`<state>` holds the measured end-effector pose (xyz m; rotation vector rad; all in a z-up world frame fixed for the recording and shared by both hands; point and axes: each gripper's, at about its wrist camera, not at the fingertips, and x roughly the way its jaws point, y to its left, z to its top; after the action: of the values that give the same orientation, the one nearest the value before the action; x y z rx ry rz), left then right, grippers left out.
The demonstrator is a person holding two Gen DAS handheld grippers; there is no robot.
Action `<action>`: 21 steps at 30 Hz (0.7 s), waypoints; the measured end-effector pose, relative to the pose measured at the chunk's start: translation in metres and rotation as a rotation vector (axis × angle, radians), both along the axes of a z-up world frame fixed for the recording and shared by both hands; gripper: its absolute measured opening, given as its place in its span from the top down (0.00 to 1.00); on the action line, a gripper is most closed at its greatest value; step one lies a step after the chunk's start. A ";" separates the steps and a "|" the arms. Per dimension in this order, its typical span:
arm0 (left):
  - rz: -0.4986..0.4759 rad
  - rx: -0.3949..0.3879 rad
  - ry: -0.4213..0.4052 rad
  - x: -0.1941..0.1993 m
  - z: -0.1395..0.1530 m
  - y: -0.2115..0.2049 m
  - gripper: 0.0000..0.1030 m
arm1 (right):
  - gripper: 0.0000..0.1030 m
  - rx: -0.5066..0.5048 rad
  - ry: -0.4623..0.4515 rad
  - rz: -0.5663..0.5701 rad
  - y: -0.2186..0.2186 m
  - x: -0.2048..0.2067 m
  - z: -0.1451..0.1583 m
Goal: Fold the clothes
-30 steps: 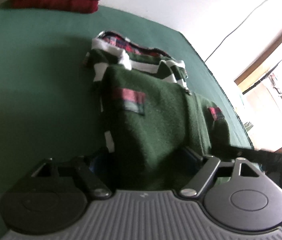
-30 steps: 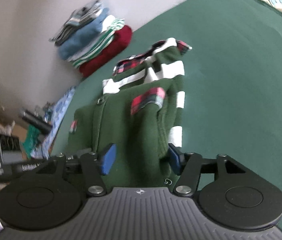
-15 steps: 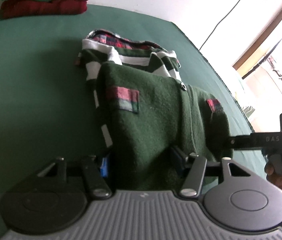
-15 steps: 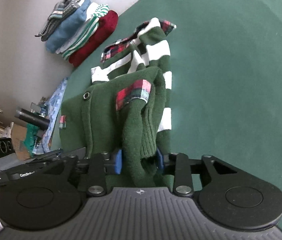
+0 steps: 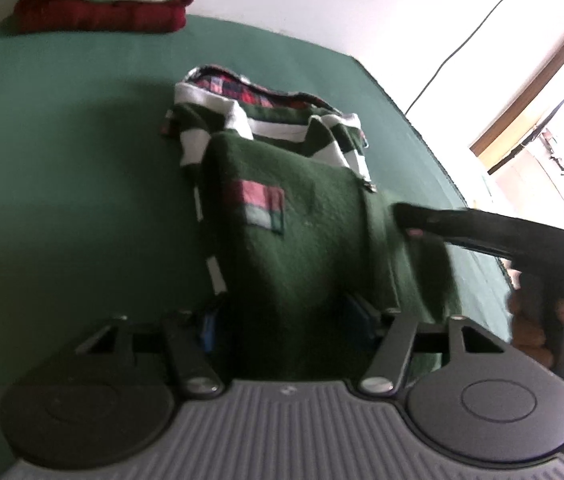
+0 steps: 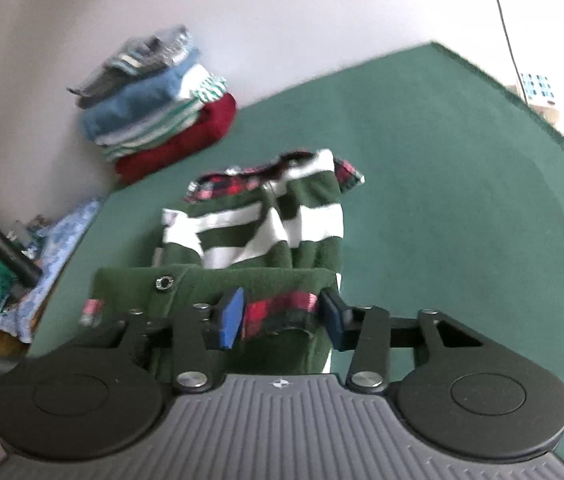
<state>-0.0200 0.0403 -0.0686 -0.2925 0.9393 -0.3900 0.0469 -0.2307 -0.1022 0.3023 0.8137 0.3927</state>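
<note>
A dark green garment (image 5: 306,220) with white stripes, red plaid lining and red plaid patches lies partly folded on the green tabletop (image 5: 61,168). My left gripper (image 5: 286,320) has the garment's near folded edge between its wide-set fingers. My right gripper (image 6: 282,316) has its blue pads around the green fold with a red plaid patch (image 6: 277,308), at the garment's (image 6: 249,248) near edge. The right gripper's arm (image 5: 482,236) shows in the left wrist view, over the garment's right side.
A stack of folded clothes (image 6: 153,108), red at the bottom, stands against the white wall at the table's far corner; it also shows in the left wrist view (image 5: 101,4). Blue patterned cloth and clutter (image 6: 33,248) lie off the table's left edge. A cable (image 5: 462,48) hangs on the wall.
My right gripper, shut on the fold half a second ago, has widened its fingers and shifted forward over the garment. My left gripper stays at the near edge.
</note>
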 end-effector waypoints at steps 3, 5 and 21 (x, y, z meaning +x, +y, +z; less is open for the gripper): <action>0.013 -0.011 0.013 -0.007 -0.001 0.002 0.42 | 0.66 -0.024 -0.027 0.049 0.011 0.002 -0.001; 0.023 -0.011 0.020 -0.007 -0.002 0.004 0.39 | 0.65 -0.009 -0.040 0.068 0.011 0.004 -0.005; 0.016 0.137 -0.221 0.029 0.035 -0.028 0.27 | 0.56 -0.073 -0.122 0.046 0.009 -0.008 0.011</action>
<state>0.0095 0.0125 -0.0333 -0.1287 0.7419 -0.3340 0.0386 -0.2218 -0.0913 0.1903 0.7142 0.4198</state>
